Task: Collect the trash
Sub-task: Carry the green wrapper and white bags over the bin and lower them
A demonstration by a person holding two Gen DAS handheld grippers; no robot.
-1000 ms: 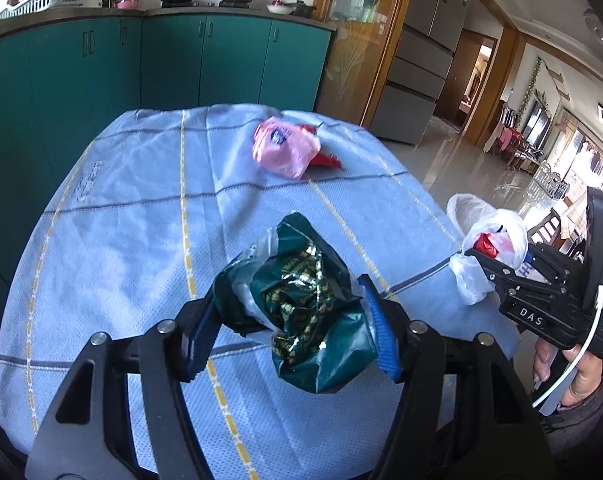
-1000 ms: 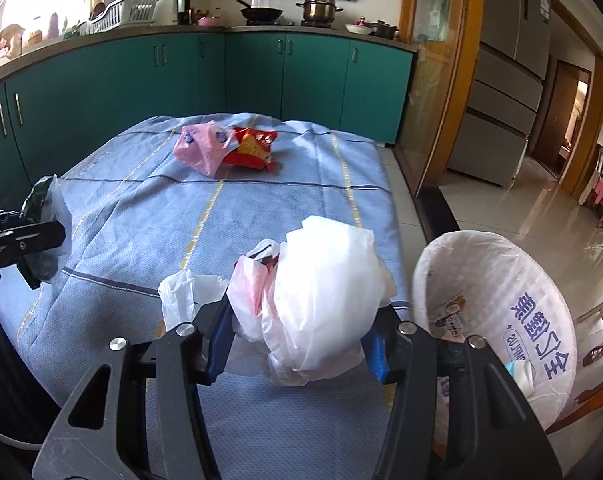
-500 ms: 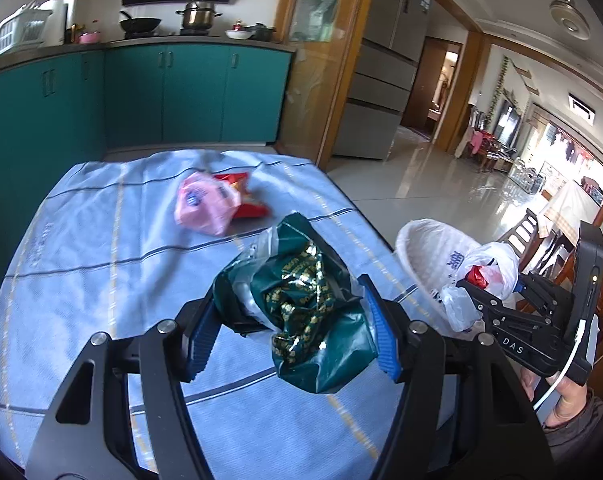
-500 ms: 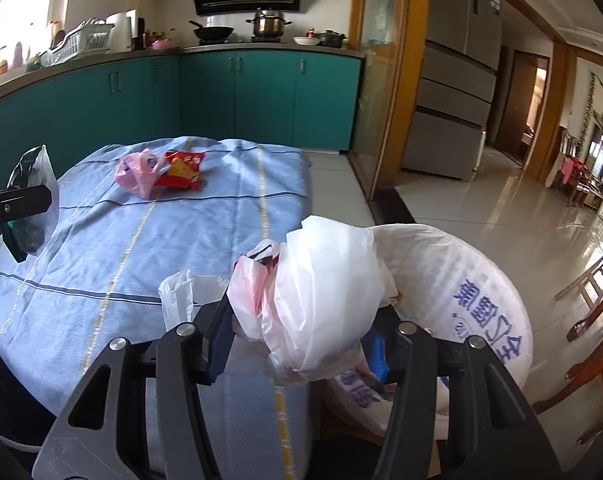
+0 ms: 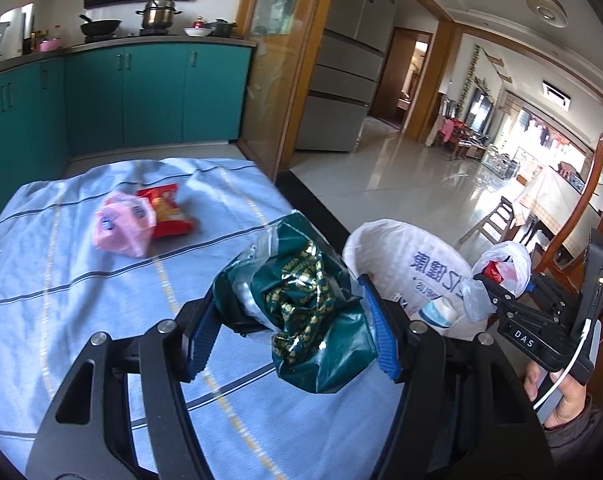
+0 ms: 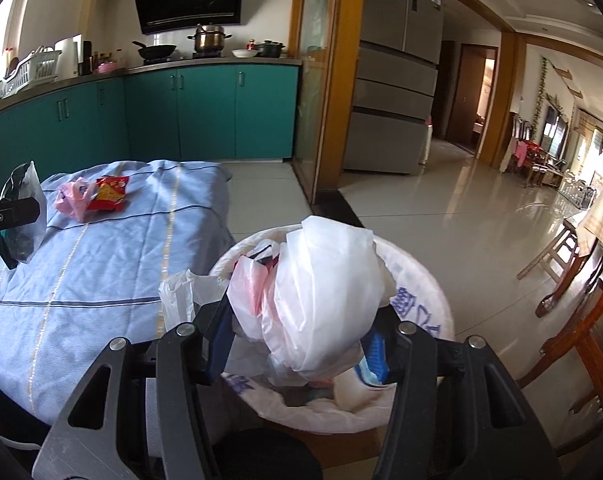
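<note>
Left wrist view first: my left tongs (image 5: 293, 336) are clamped on a crumpled green bag (image 5: 301, 312), holding it up over the blue-clothed surface (image 5: 61, 300), not yet past its edge. The bin (image 5: 385, 252) with its white liner sits just off the surface to the right, and my right tongs (image 5: 486, 293) are out there over it with a white bag (image 5: 501, 268) pinched in them. The worry on this side is that the green bag is puffy and slick, and most of it bulges out in front of the pads. If I let go too early it lands on the cloth or slides down between surface and bin. Both tongs heading for the same opening could also bump each other.

Right wrist view: my right tongs (image 6: 297, 344) are gripping the white bag (image 6: 321, 296) right above the bin (image 6: 421, 304), which already looks pretty stuffed. A loose tail of plastic hangs off to the left, over the rim side. On release, I reckon that tail could drape outside, or the bag could just sit on top and roll off. A pink bag (image 6: 71, 198) and a red wrapper (image 6: 111, 194) are still lying at the far end of the surface (image 6: 101, 272), so there's less room left than I'd like.
</note>
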